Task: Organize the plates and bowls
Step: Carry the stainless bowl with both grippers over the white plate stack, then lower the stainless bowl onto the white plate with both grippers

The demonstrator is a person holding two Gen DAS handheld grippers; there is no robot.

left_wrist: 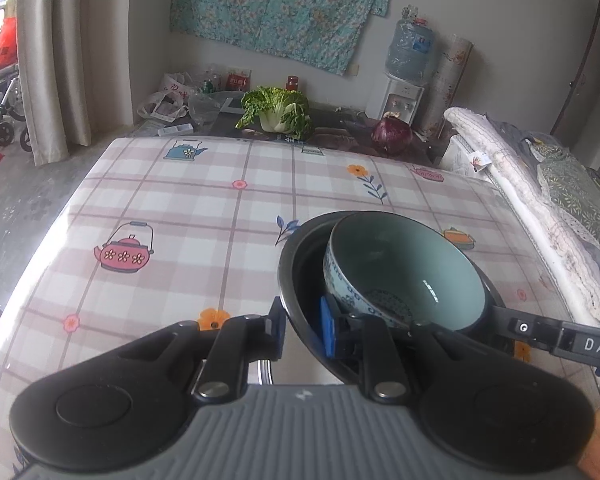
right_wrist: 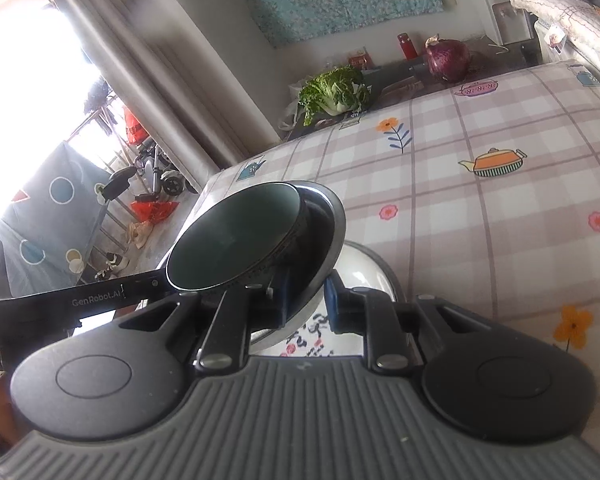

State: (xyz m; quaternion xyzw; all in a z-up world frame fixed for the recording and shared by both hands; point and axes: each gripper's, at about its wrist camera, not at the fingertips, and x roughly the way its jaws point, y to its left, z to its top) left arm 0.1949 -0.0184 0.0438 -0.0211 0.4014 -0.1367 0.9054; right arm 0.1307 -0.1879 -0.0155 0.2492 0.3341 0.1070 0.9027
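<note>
Two grippers share one load: left gripper (left_wrist: 303, 334) and right gripper (right_wrist: 307, 303) each pinch opposite rim edges of a dark plate (left_wrist: 296, 280) w/ a patterned bowl (left_wrist: 404, 272) inside, prob. to keep it balanced. Stack hangs tilted above the checked tablecloth (left_wrist: 172, 216), near a white dish (right_wrist: 360, 268) below.

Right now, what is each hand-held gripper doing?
Left hand-held gripper: closed on the black bowl rim.
Right hand-held gripper: closed on the same bowl's rim.
</note>
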